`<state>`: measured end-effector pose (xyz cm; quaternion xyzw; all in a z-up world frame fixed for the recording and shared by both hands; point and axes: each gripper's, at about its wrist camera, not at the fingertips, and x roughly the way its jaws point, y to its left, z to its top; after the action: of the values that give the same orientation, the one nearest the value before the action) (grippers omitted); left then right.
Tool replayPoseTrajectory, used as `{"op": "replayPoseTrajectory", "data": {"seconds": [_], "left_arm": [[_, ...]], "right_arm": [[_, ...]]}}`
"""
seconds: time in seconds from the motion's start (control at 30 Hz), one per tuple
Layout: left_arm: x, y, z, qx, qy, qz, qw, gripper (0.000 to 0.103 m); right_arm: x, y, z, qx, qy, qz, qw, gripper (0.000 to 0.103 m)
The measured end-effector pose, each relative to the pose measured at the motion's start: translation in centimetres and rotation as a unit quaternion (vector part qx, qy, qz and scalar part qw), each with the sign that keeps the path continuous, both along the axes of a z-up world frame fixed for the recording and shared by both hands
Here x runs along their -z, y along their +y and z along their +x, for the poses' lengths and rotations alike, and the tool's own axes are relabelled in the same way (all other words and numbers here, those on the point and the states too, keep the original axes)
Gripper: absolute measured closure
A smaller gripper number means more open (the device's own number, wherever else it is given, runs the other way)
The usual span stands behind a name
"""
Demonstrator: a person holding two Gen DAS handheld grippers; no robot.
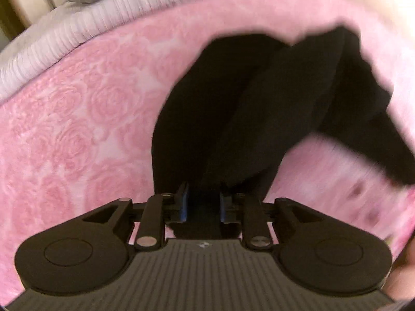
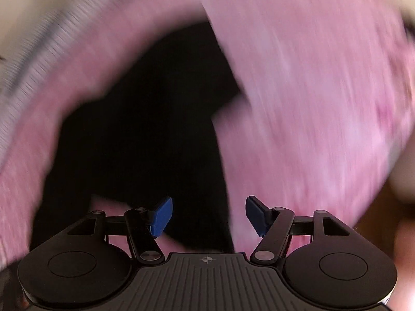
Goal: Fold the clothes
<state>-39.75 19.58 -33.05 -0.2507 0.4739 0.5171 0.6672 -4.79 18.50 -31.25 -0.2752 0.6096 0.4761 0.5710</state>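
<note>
The right wrist view is smeared by motion throughout: the pink bedspread (image 2: 311,103) shows no pattern there, and the black garment (image 2: 145,129) reads only as a dark shape with soft outlines, its folds and kind impossible to tell. Its lower end drops behind the body of the right hand-held gripper (image 2: 208,213).

In the left wrist view, the stretch of that garment (image 1: 233,116) pinched in the left hand-held gripper (image 1: 202,203) is hidden behind the blue pads (image 1: 183,204). To the garment's right its far tip runs off the picture's edge, and the bedspread (image 1: 77,119) beneath blurs into streaks.
</note>
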Motion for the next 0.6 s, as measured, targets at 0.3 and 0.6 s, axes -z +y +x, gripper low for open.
{"op": "replayPoseTrajectory", "data": {"seconds": [0.3,0.6], "left_arm": [[-6.8,-1.1,3.9,0.048,-0.130,-0.038,0.9897,0.099],[-22.6,0.0,0.7,-0.080,-0.401,0.077,0.9095,0.099]], "right_arm": [[3.1,-5.8,4.5,0.094,0.044,-0.073,0.992,0.037],[-0.7,-3.4,9.0,0.129,0.045,0.011,0.991,0.037]]}}
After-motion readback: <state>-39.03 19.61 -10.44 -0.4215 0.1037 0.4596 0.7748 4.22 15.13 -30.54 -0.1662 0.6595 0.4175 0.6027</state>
